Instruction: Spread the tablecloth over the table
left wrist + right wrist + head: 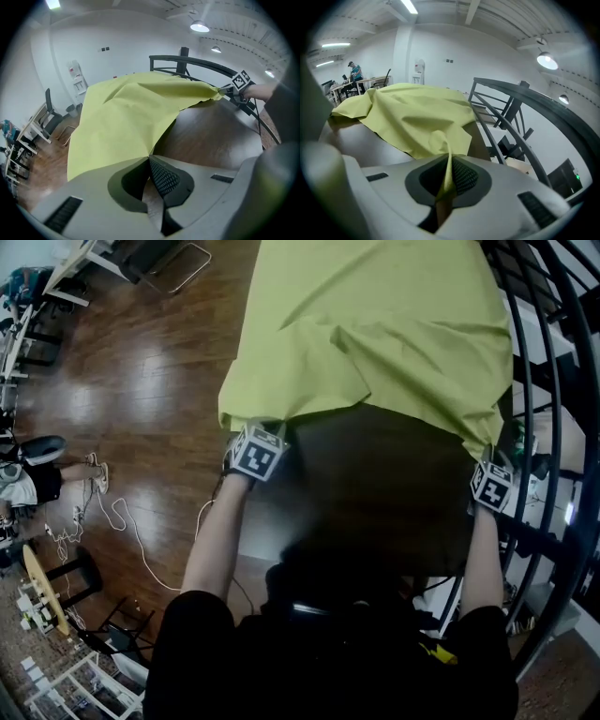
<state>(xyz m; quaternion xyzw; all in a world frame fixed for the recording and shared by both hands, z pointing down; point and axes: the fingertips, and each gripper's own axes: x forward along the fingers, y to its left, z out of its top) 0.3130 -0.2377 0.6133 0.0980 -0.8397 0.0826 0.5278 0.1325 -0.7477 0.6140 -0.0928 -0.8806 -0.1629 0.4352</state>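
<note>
A yellow-green tablecloth (366,324) lies over the far part of a dark brown table (375,493); the near part of the tabletop is bare. My left gripper (251,427) is shut on the cloth's near left corner, and in the left gripper view the cloth (122,122) runs into the closed jaws of this gripper (151,157). My right gripper (487,456) is shut on the near right corner; a fold of cloth (417,117) is pinched between the pads of that gripper (449,164). The cloth's near edge hangs slack and wrinkled between the two corners.
A black metal railing (553,352) runs close along the table's right side. Wooden floor (141,381) lies to the left, with a white cable (131,521) on it. Desks and chairs (37,296) stand at the far left, near a seated person (28,479).
</note>
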